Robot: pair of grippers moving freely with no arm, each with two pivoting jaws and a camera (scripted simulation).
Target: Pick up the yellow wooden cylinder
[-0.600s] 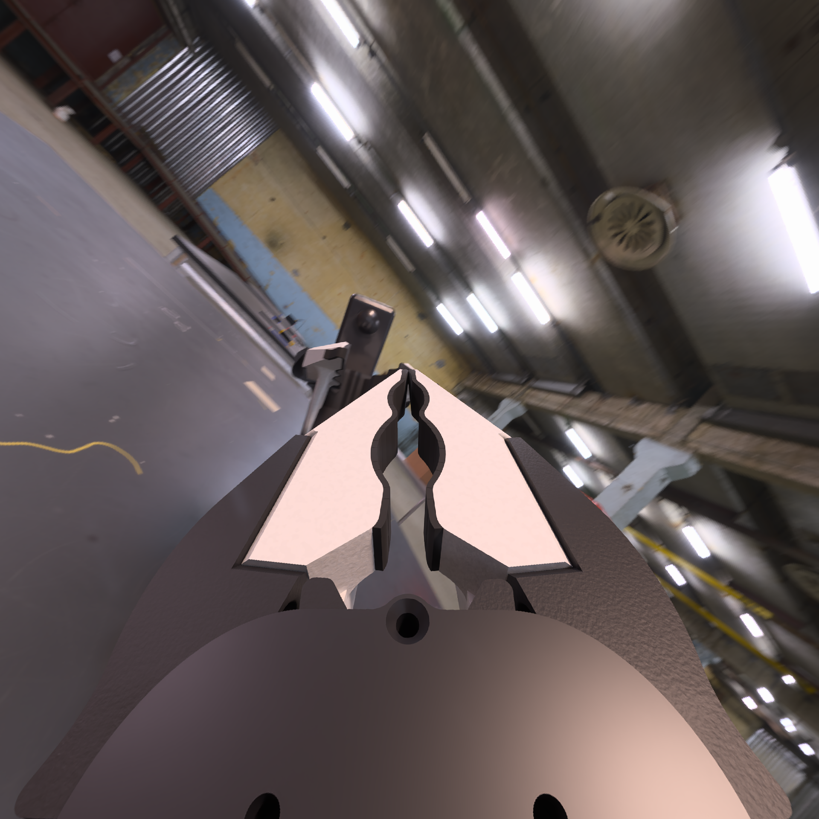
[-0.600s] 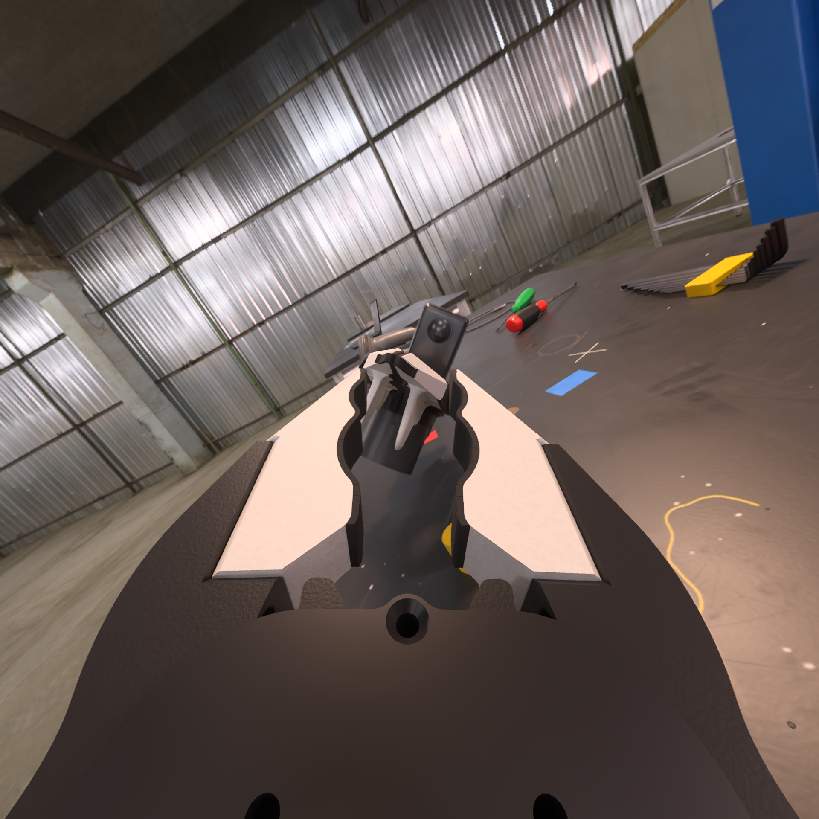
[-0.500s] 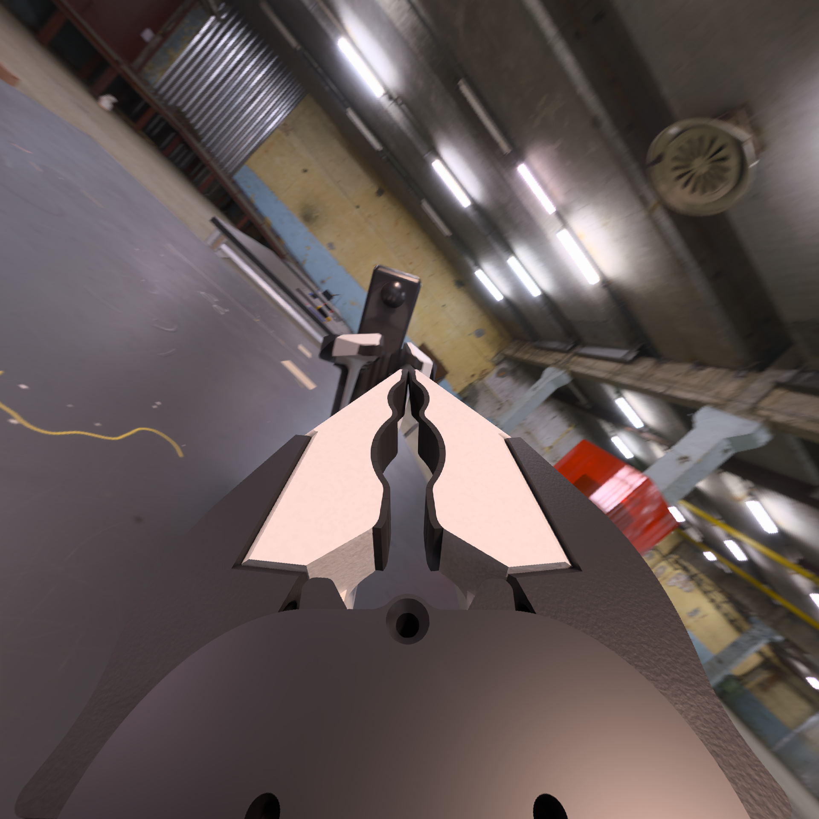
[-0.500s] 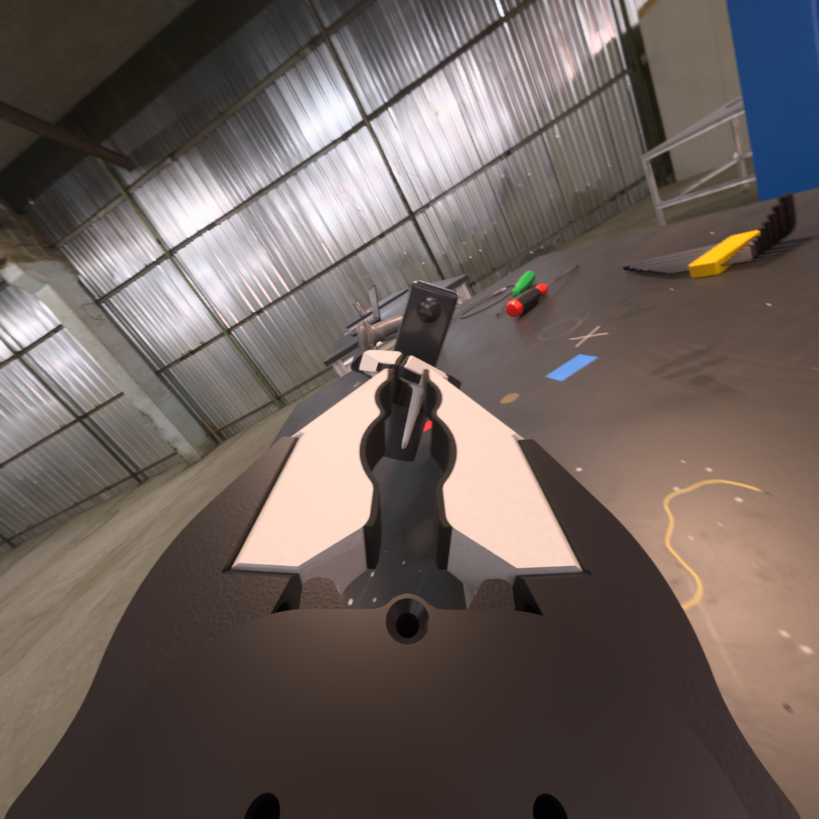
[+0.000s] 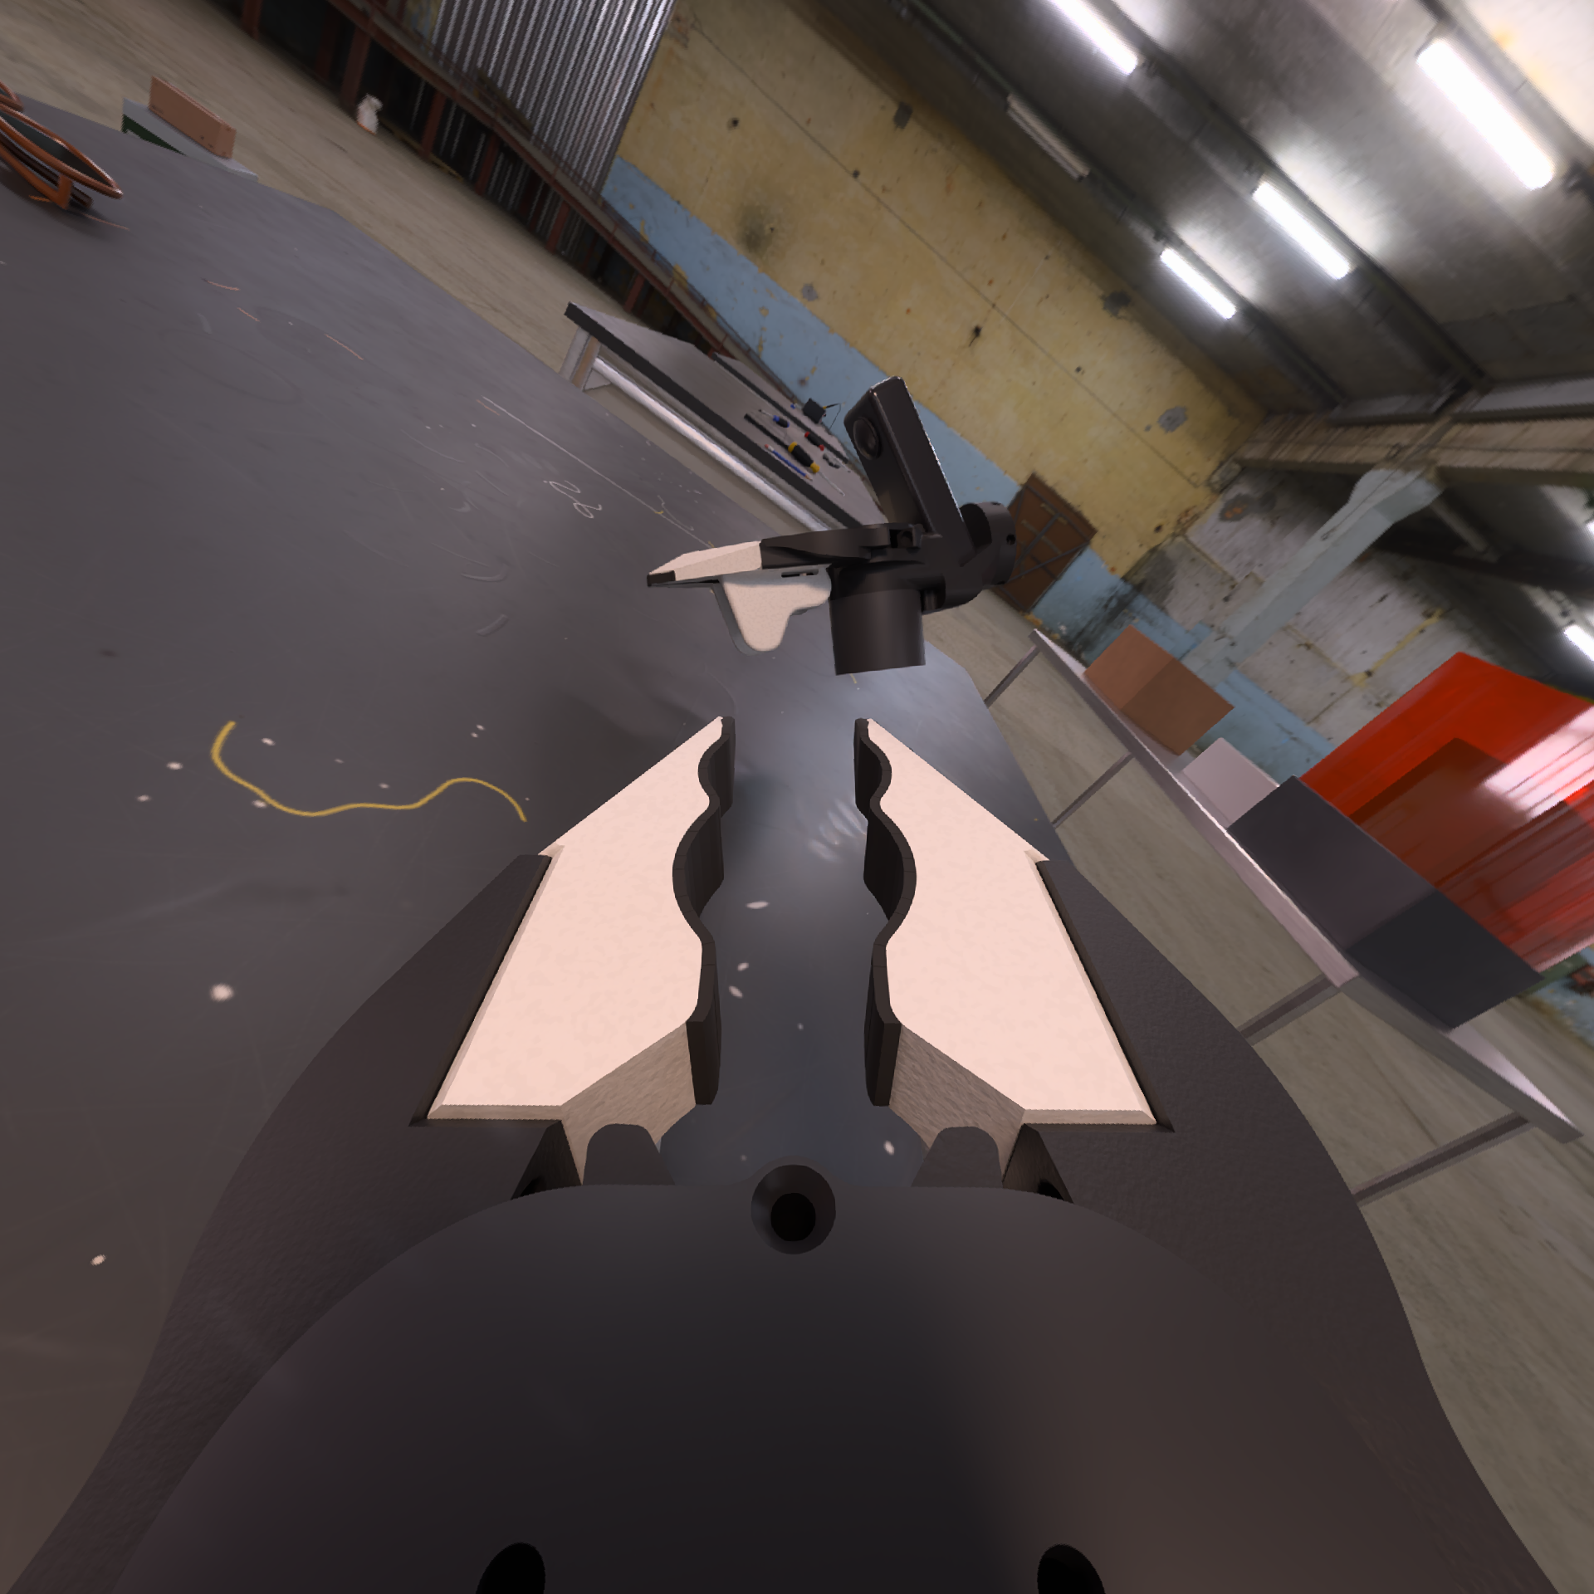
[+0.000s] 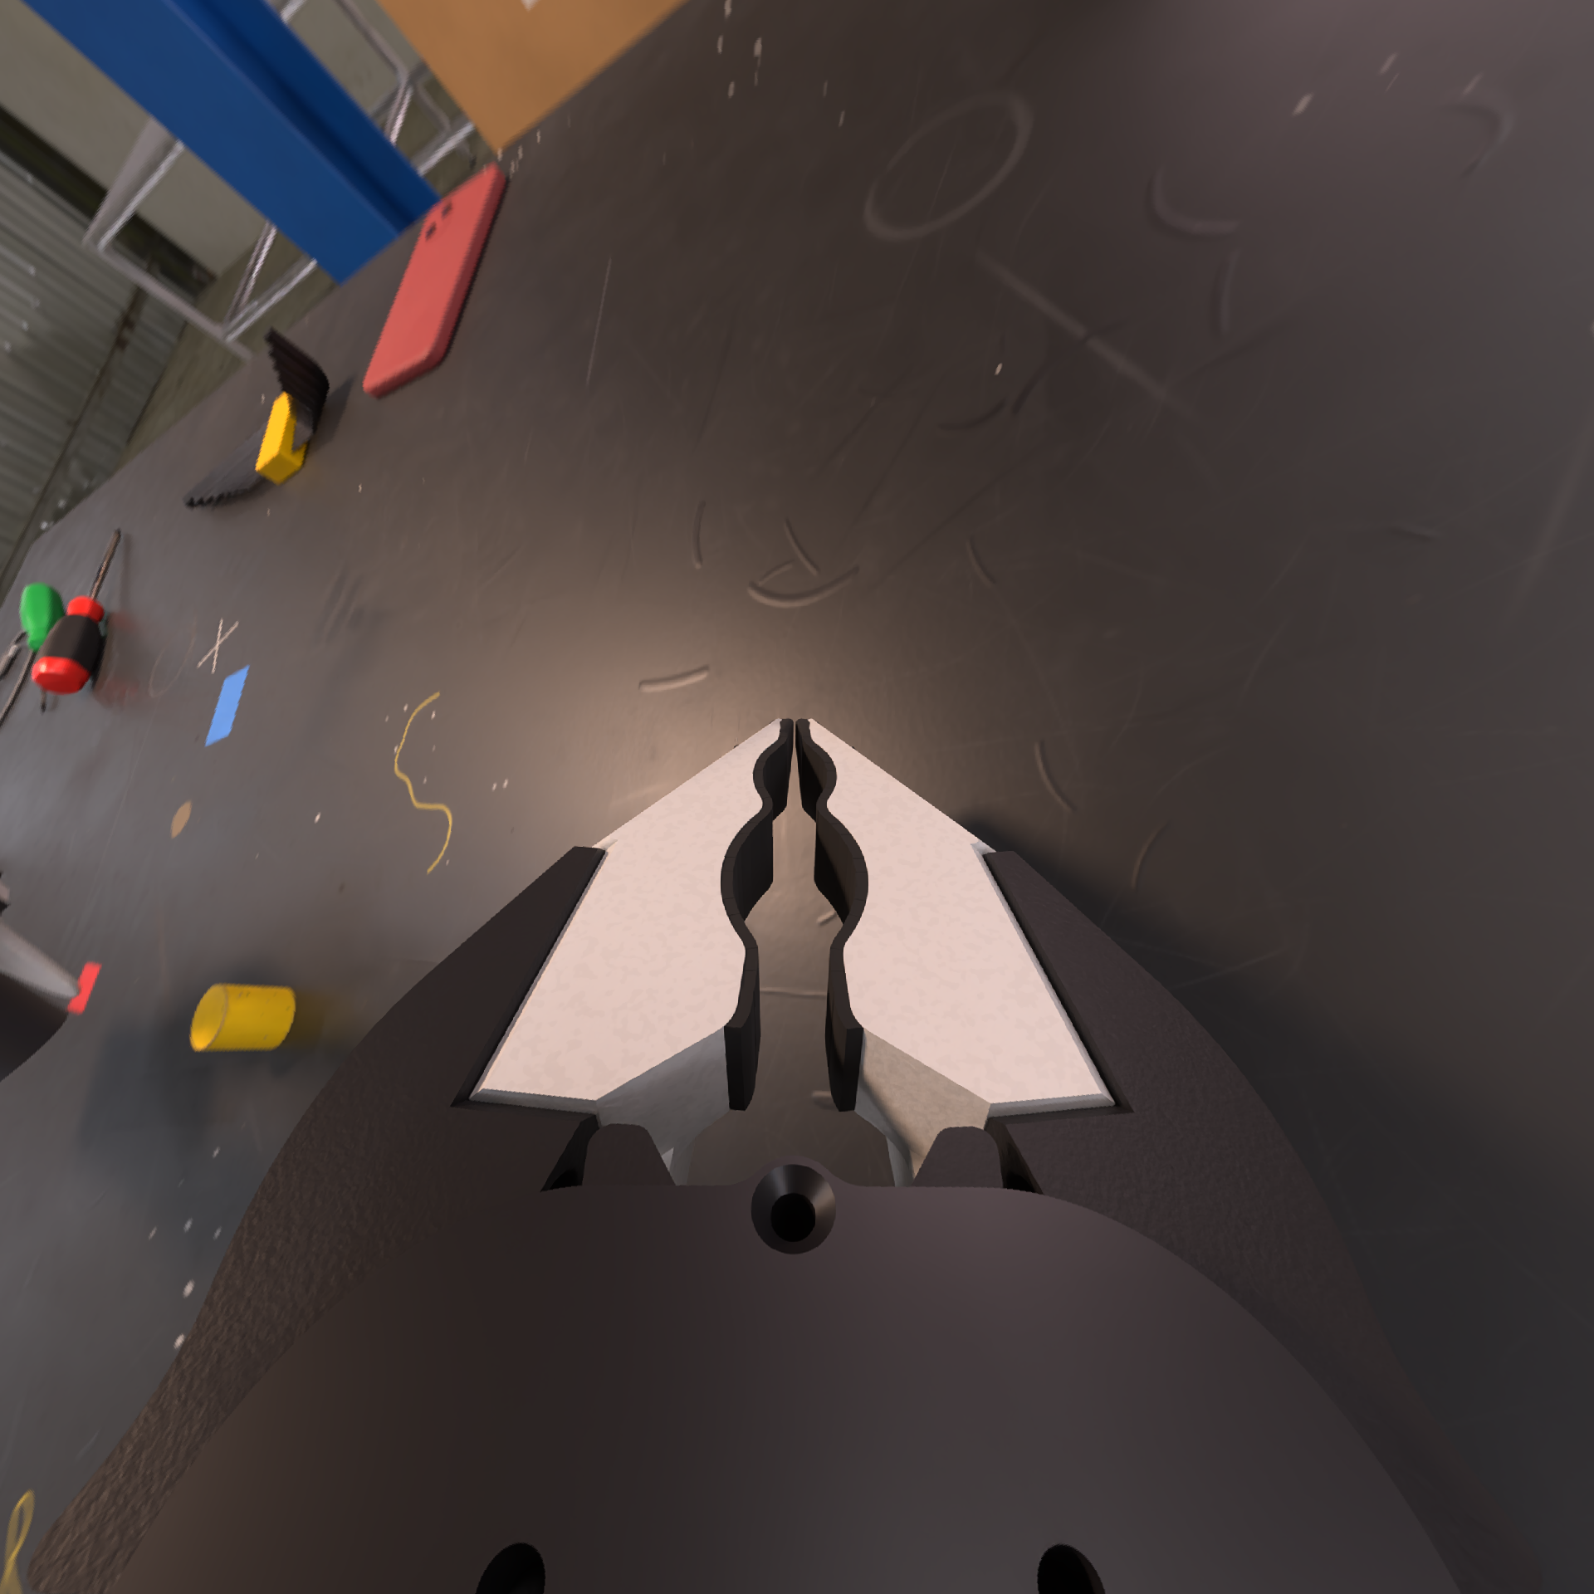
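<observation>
The yellow wooden cylinder (image 6: 242,1018) lies on its side on the dark table, in the right wrist view, low at the left. My right gripper (image 6: 793,724) is shut and empty, pointing down at bare table well to the right of the cylinder. My left gripper (image 5: 792,723) is open and empty above the table; the cylinder does not show in its view. The right gripper also shows in the left wrist view (image 5: 660,580), hovering ahead of my left gripper.
In the right wrist view a red phone case (image 6: 438,280), a yellow-handled set of black keys (image 6: 280,436), red and green screwdrivers (image 6: 67,645) and a blue tape mark (image 6: 228,705) lie at the left. The table edge (image 5: 1009,733) runs to the right in the left wrist view.
My left gripper has opened and tilted down toward the table. My right gripper has shut and swung down to face the table, and the cylinder has come into its view.
</observation>
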